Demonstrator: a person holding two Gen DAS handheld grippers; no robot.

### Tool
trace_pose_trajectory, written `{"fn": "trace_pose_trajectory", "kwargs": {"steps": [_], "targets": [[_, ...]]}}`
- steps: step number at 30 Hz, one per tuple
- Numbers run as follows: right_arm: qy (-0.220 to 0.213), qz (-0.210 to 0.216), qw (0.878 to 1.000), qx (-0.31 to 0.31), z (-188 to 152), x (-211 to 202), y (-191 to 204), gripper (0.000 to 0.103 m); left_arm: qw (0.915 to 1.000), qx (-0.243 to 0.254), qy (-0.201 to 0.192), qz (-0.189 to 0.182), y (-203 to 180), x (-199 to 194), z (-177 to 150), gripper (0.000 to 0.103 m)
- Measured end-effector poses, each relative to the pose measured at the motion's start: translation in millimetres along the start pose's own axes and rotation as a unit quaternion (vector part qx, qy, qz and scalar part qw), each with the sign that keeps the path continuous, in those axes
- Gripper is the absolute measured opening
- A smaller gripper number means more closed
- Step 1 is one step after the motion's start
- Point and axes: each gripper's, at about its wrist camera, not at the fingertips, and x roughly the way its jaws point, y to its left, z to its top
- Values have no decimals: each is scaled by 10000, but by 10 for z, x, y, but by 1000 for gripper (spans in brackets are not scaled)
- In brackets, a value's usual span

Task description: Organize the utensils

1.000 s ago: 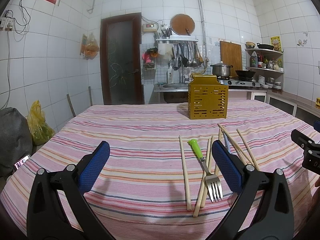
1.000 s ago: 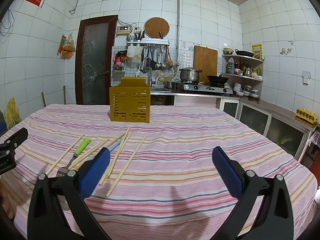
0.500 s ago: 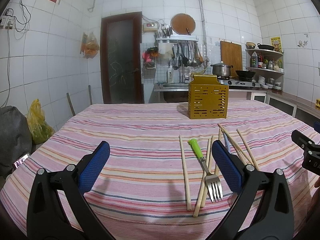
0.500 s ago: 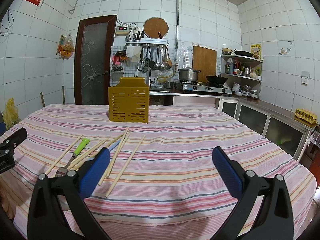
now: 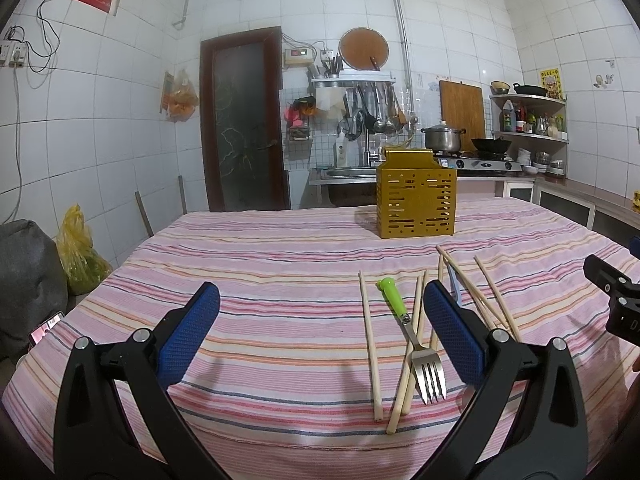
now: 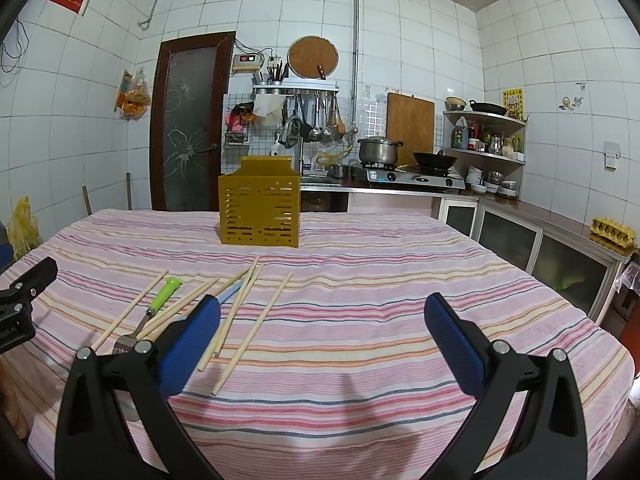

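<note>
Pink-striped tablecloth [image 5: 280,264], mustard-yellow holder [image 5: 416,208], green-handled fork [image 5: 412,332]

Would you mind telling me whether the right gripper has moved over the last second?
Yes, slightly. In the right wrist view the yellow utensil holder has drifted left within the picture, so the right gripper has turned or shifted a little to the right.

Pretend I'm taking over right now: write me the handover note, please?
Left hand-held gripper: open, empty, above the striped tablecloth.
Right hand-held gripper: open, empty.
Green-handled fork and loose chopsticks lie flat on the cloth, with a blue-handled utensil partly hidden among them.
Yellow utensil holder stands upright behind them; nothing shows above its rim.
Done: nothing visibly.
Left: every utensil, into the holder.
</note>
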Motion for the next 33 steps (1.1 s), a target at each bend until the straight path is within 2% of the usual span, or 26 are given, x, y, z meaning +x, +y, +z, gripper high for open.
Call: {"fn": "trace_pose_trajectory", "kwargs": {"steps": [12, 20, 28, 33], "targets": [[-39, -58, 10000, -70, -13, -13, 46, 99, 9998, 160, -53, -126, -36, -48, 4, 98], [255, -1, 9995, -183, 14, 96, 93, 99, 9995, 276, 52, -145, -80, -3, 86, 98], [481, 251, 9985, 80, 54, 179, 11, 99, 9999, 37, 143, -83, 19, 169, 251, 98], [455, 455, 9979, 87, 158, 261, 19, 99, 9993, -100, 280, -224, 62, 317, 339, 98]]}}
